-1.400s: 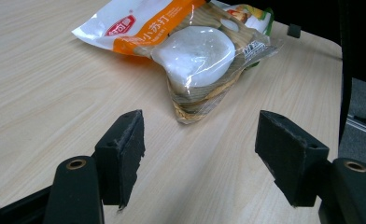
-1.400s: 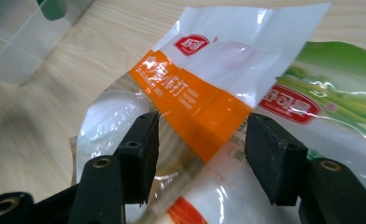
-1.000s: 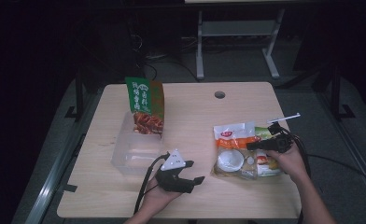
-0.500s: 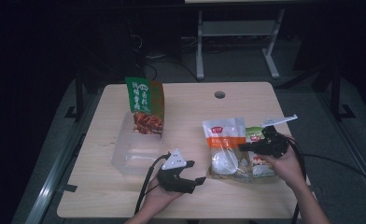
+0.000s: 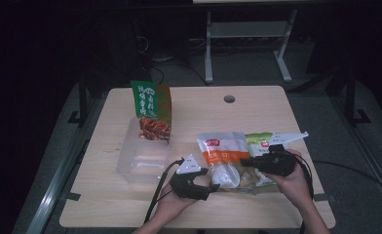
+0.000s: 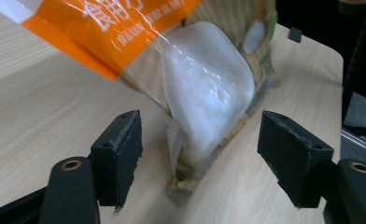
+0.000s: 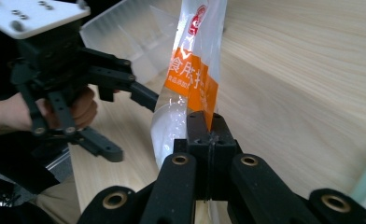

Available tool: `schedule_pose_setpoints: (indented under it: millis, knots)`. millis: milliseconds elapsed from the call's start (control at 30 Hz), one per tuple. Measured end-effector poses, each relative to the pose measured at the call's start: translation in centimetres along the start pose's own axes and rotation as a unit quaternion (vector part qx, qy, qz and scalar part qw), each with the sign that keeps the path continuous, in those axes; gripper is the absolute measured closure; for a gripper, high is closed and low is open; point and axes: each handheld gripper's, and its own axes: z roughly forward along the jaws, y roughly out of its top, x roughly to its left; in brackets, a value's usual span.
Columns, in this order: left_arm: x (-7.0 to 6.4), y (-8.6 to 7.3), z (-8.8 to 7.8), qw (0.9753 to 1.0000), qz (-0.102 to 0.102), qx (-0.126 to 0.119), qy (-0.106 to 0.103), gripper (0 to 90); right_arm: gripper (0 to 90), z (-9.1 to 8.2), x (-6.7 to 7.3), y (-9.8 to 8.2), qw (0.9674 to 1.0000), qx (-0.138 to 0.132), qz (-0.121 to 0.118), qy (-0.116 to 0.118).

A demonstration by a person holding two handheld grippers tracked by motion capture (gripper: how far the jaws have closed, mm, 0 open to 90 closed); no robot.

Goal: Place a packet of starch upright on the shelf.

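Observation:
An orange-and-white clear snack bag [image 5: 221, 157] hangs tilted just above the table, with a white pouch inside. My right gripper [image 5: 246, 162] is shut on its edge; in the right gripper view the jaws [image 7: 209, 122] pinch the plastic below the orange band of the bag [image 7: 190, 79]. My left gripper [image 5: 212, 181] lies to the left of the bag, open and pointing at its lower end. In the left gripper view the bag's bottom corner [image 6: 204, 112] sits between the spread jaws of the left gripper [image 6: 200, 135], and the pads [image 6: 125, 144] stand apart from it.
A clear plastic tub [image 5: 143, 158] stands left of the left gripper, with a green-and-orange snack pack [image 5: 151, 111] upright at its far end. A green pack [image 5: 260, 141] lies on the wooden table [image 5: 257, 107] behind the held bag. A round hole [image 5: 229, 99] sits near the far edge.
My right gripper has shut on the orange bag, lifted it off the table and carried it left toward the left gripper. The left hand has stayed put.

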Motion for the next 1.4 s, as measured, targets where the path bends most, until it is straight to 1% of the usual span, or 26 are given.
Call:
schedule_pose_setpoints:
  millis: [67,100,167,200,233,267,300,333,367,400,500,600,667,700,733,767,833,967,1000,1100,1233,1300,1400]
  knots:
    - [0.2,0.1,0.2,0.9999,-0.013,-0.002,-0.006,32.0,89.6,0.1,0.3,-0.2,1.0,-0.006,-0.002,0.006]
    - [0.3,0.2,0.3,0.9999,-0.011,0.0,-0.004,33.9,89.6,0.1,0.5,-0.3,0.9999,-0.009,-0.006,0.012]
    - [0.4,0.1,0.3,0.9999,-0.013,0.002,-0.008,37.4,89.6,0.2,0.7,-0.3,0.9997,-0.012,-0.008,0.018]
    - [0.5,0.1,0.2,0.9998,-0.015,0.003,-0.011,39.2,89.6,0.3,0.9,-0.3,0.9996,-0.013,-0.01,0.021]
    - [0.4,0.0,0.1,0.9996,-0.024,-0.006,-0.017,42.7,89.6,0.4,1.1,-0.3,0.9995,-0.016,-0.014,0.025]
    - [0.6,0.0,0.0,0.9994,-0.024,-0.005,-0.024,45.0,89.6,0.5,1.4,-0.3,0.9993,-0.017,-0.017,0.028]
    - [0.7,-0.1,0.0,0.9994,-0.025,-0.002,-0.025,47.0,89.6,0.8,1.6,-0.1,0.9989,-0.019,-0.026,0.033]
    - [0.7,-0.2,0.1,0.9993,-0.027,-0.003,-0.026,48.4,89.6,0.9,1.9,-0.1,0.9988,-0.017,-0.029,0.035]
    - [0.7,-0.3,0.1,0.9994,-0.026,-0.003,-0.021,50.4,89.6,1.1,2.1,0.0,0.9986,-0.018,-0.032,0.038]
    - [0.7,-0.4,0.1,0.9994,-0.027,-0.003,-0.021,51.8,89.6,1.2,2.3,0.1,0.9984,-0.018,-0.033,0.041]
    - [1.1,-0.5,-0.1,0.9987,-0.044,-0.012,-0.025,54.7,89.6,1.6,2.6,0.2,0.9979,-0.024,-0.034,0.049]
    - [1.1,-0.6,-0.2,0.9984,-0.047,-0.021,-0.021,57.9,89.6,1.8,2.5,0.1,0.9977,-0.026,-0.034,0.053]
    - [1.1,-0.6,-0.4,0.9985,-0.045,-0.028,-0.015,64.3,89.6,1.8,2.4,0.1,0.9977,-0.027,-0.033,0.051]
    - [1.2,-0.6,-0.5,0.9987,-0.042,-0.028,-0.013,67.1,89.5,1.8,2.3,0.0,0.9978,-0.027,-0.032,0.051]
    - [1.2,-0.6,-0.5,0.998,-0.05,-0.037,-0.013,69.9,89.6,1.9,2.3,0.0,0.9979,-0.028,-0.031,0.05]
    - [1.3,-0.6,-0.6,0.9982,-0.046,-0.035,-0.012,72.4,89.6,2.0,2.2,-0.1,0.9979,-0.029,-0.031,0.049]
    - [1.4,-0.6,-0.7,0.9982,-0.048,-0.034,-0.011,75.1,89.5,2.2,2.2,-0.2,0.9978,-0.029,-0.029,0.052]
    - [1.3,-0.5,-0.8,0.9984,-0.043,-0.037,-0.002,81.8,89.2,2.4,2.2,-0.3,0.9978,-0.02,-0.034,0.054]
    - [1.4,-0.5,-0.9,0.9985,-0.04,-0.036,0.003,82.8,89.2,2.4,2.2,-0.3,0.9978,-0.02,-0.034,0.053]
    - [1.4,-0.6,-0.9,0.9983,-0.041,-0.04,0.007,84.5,89.1,2.5,2.2,-0.4,0.9979,-0.016,-0.038,0.05]
    - [1.3,-0.6,-1.0,0.9982,-0.04,-0.042,0.015,86.6,88.9,2.7,2.3,-0.4,0.9982,-0.01,-0.043,0.04]
    - [1.4,-0.6,-1.0,0.9982,-0.037,-0.042,0.02,86.9,88.8,2.7,2.3,-0.4,0.9984,-0.008,-0.045,0.032]
    - [1.4,-0.7,-1.3,0.9983,-0.035,-0.039,0.026,87.3,88.6,2.8,2.1,-0.4,0.9987,-0.007,-0.042,0.026]
